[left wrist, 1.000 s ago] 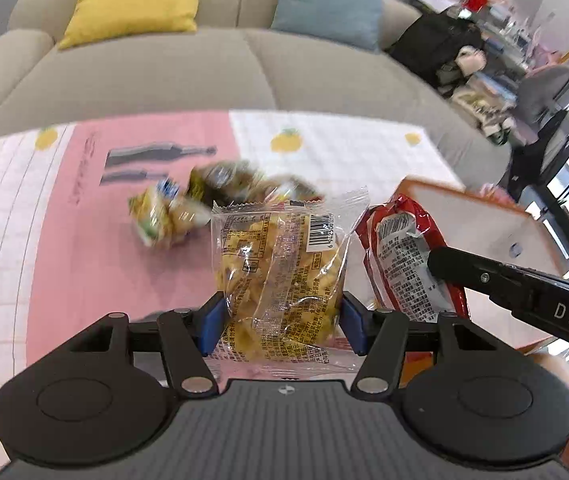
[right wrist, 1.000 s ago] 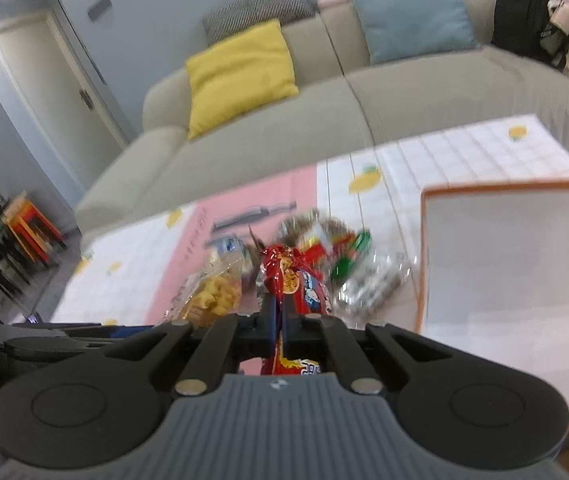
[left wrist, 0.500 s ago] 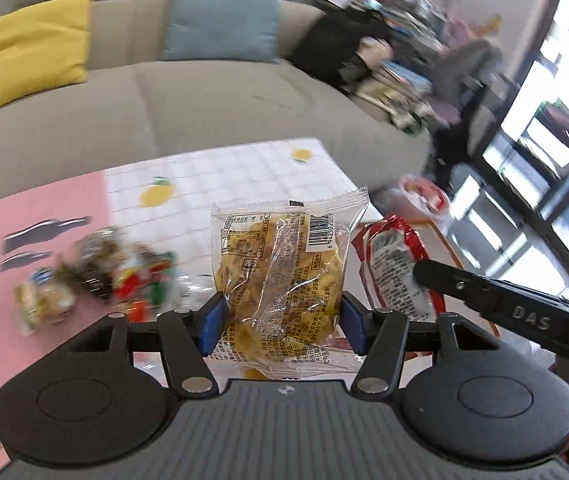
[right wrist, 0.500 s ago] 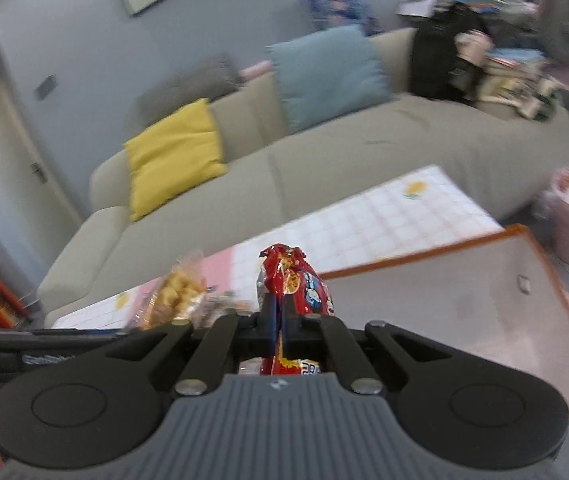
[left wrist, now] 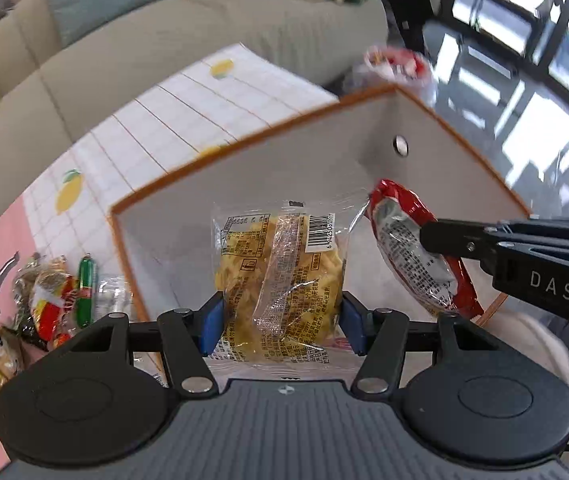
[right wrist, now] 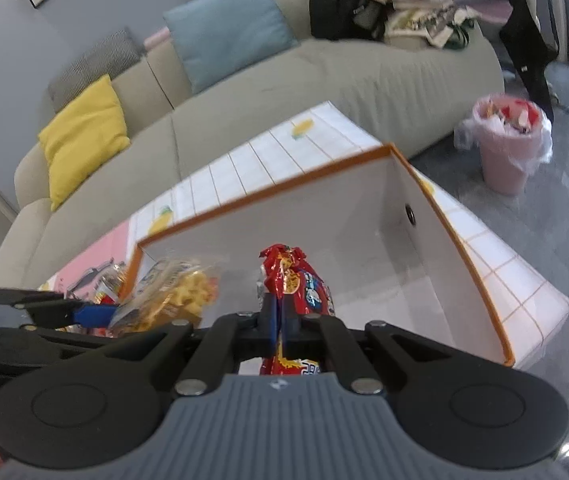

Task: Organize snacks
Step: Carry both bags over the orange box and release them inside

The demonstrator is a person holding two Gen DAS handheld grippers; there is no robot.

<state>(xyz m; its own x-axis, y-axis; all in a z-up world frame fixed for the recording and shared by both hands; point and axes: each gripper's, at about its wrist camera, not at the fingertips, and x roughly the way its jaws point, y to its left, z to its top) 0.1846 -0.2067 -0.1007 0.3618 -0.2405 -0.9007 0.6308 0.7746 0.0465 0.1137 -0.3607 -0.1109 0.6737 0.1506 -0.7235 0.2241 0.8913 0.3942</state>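
Note:
My left gripper [left wrist: 282, 320] is shut on a clear packet of yellow snacks [left wrist: 280, 276] and holds it over the open white box with an orange rim [left wrist: 268, 168]. My right gripper [right wrist: 282, 316] is shut on a red snack packet [right wrist: 296, 284], also over the box [right wrist: 364, 216]. The red packet [left wrist: 416, 252] and the right gripper show at the right of the left wrist view. The yellow packet [right wrist: 172, 296] shows at the left of the right wrist view. The box floor in sight is bare.
A pile of loose snacks [left wrist: 52, 300] lies on the pink and white tablecloth [left wrist: 156, 128] left of the box. A beige sofa [right wrist: 284, 80] with cushions stands behind the table. A pink bin [right wrist: 508, 144] stands on the floor at the right.
Both grippers have carried their packets to the right, from above the snack pile to above the box. Their grips have not changed.

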